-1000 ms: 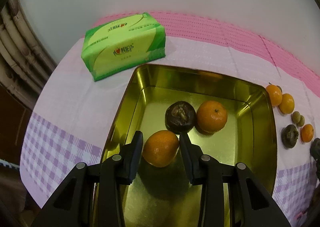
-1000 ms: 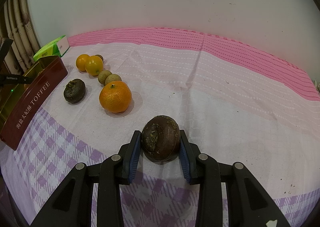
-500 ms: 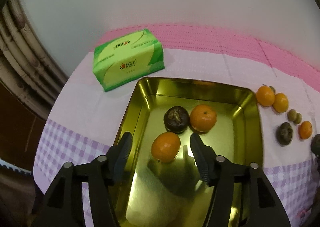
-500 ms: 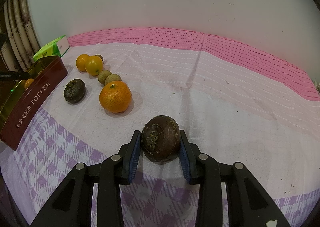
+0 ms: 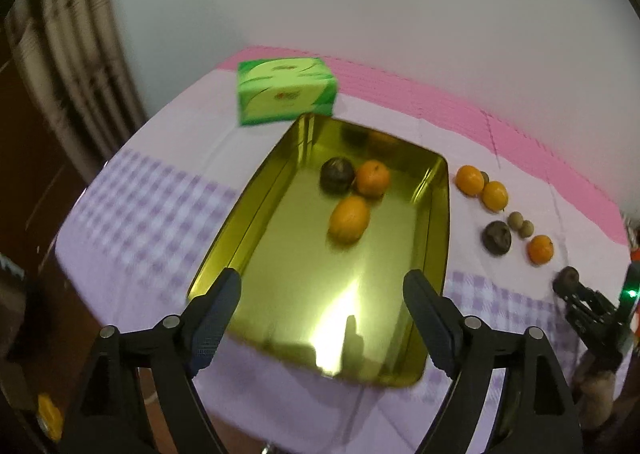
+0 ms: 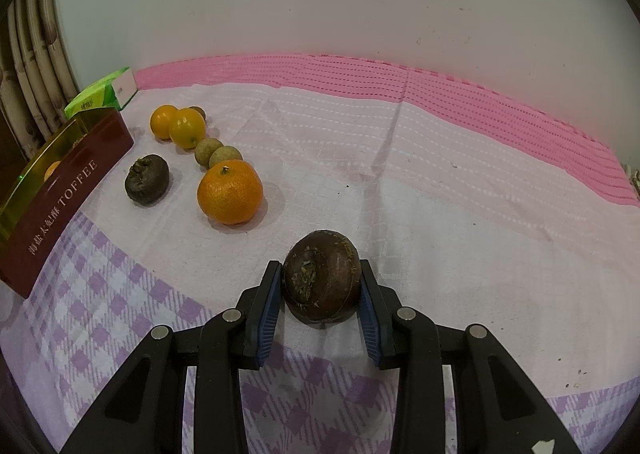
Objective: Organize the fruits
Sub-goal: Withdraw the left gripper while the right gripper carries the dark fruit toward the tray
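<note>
A round dark-brown fruit sits on the pale checked tablecloth, pinched between the narrow-set jaws of the right gripper. Just beyond it lie a large orange mandarin, a second dark fruit, two small brownish longans and two small oranges.

The gold rectangular tin holds two oranges and a dark fruit. Over its near end, the left gripper has just been opening and stands wide, empty. A green tissue pack lies behind the tin.

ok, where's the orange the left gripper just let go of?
In the left wrist view, the orange lies inside the gold tin, right of centre, just below the dark fruit and the other orange.
</note>
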`<state>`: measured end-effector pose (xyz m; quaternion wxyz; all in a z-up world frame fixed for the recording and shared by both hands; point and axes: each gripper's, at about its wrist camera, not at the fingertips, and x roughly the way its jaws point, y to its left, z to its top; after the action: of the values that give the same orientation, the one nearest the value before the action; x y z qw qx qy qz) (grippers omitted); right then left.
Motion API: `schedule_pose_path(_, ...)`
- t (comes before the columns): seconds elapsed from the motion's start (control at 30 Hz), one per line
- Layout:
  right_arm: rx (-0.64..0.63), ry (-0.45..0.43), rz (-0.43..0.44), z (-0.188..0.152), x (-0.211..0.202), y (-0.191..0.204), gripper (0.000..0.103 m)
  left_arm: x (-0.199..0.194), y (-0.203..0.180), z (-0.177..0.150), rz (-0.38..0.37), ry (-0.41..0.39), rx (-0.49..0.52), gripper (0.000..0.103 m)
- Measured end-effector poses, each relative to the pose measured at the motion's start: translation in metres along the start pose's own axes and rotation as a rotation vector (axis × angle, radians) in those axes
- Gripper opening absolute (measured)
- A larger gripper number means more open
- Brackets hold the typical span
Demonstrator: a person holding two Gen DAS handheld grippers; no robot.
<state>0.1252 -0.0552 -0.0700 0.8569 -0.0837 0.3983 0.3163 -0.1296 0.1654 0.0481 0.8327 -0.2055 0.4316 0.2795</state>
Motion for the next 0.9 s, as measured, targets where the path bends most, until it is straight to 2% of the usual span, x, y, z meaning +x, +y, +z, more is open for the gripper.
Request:
schedule_pose_path(0.1, -0.002, 0.006, -0.024, -0.003, -0.003, 0.004, 0.033, -0.013, 0.010, -0.016, 0.019, 0.009, -0.056, 0.083)
schedule_pose_path(0.2, 0.030, 0.021, -0.009, -0.011, -0.011, 0.004, 0.033, -0.022, 0.017, -0.029, 0.021, 0.011, -0.076, 0.084)
schedule_pose_path(0.27, 0.055, 0.030, 0.008, -0.016, -0.017, 0.003, 0.033, -0.023, 0.020, -0.033, 0.026, 0.018, -0.077, 0.087)
schedule_pose_path(0.53, 0.156, 0.020, 0.094, -0.020, -0.055, 0.003, 0.033, -0.019, 0.021, -0.039, 0.013, 0.036, -0.071, 0.088)
schedule_pose_path(0.63, 0.147, 0.015, 0.117, -0.013, -0.065, 0.016, 0.033, -0.024, 0.023, -0.038, 0.006, 0.008, -0.069, 0.088)
schedule_pose_path(0.77, 0.116, -0.007, 0.181, 0.004, -0.080, 0.043, 0.033, -0.034, 0.029, -0.035, 0.064, -0.059, -0.082, 0.088)
schedule_pose_path(0.9, 0.026, -0.024, 0.255, 0.030, -0.090, 0.088, 0.033, -0.038, 0.038, -0.034, 0.125, -0.101, -0.113, 0.088)
